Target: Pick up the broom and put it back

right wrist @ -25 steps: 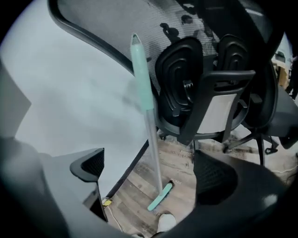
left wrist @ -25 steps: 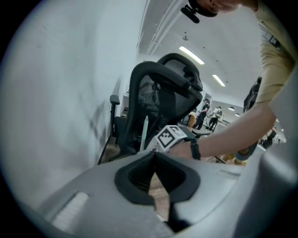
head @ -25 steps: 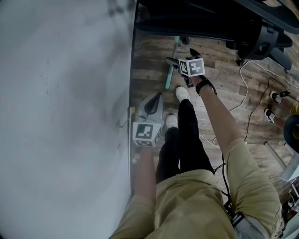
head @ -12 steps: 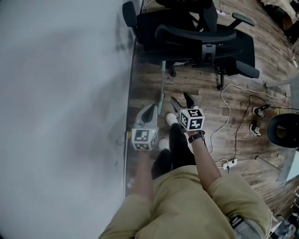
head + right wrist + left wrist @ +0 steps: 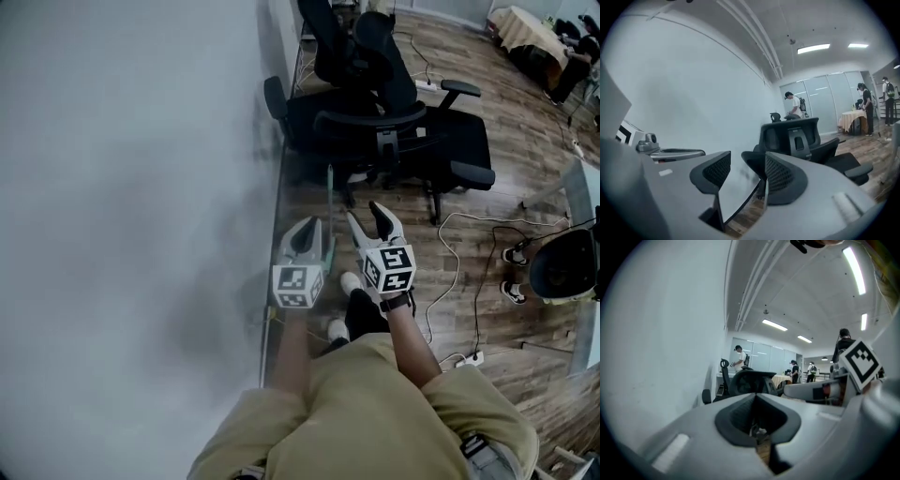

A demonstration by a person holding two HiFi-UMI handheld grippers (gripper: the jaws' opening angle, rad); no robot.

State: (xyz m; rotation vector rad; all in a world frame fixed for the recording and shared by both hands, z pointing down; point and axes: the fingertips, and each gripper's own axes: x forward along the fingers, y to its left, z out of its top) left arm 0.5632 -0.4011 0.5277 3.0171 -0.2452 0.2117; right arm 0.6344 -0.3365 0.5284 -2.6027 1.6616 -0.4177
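black ribbed pads of the right gripper (image 5: 746, 174) stand apart on nothing, having just been closing; the left gripper (image 5: 756, 420) has its jaws clenched, empty. between the two the broom (image 5: 329, 202) stands upright by the wall (image 5: 141, 187), seemingly propped there so neither need hold it.

No readable text, brand, number or sign anywhere. The left cube (image 5: 297, 286) and the right cube (image 5: 392, 268) carry only black-and-white square patterns (codes, no letters). The office chair (image 5: 394, 131) shows no legible print either.
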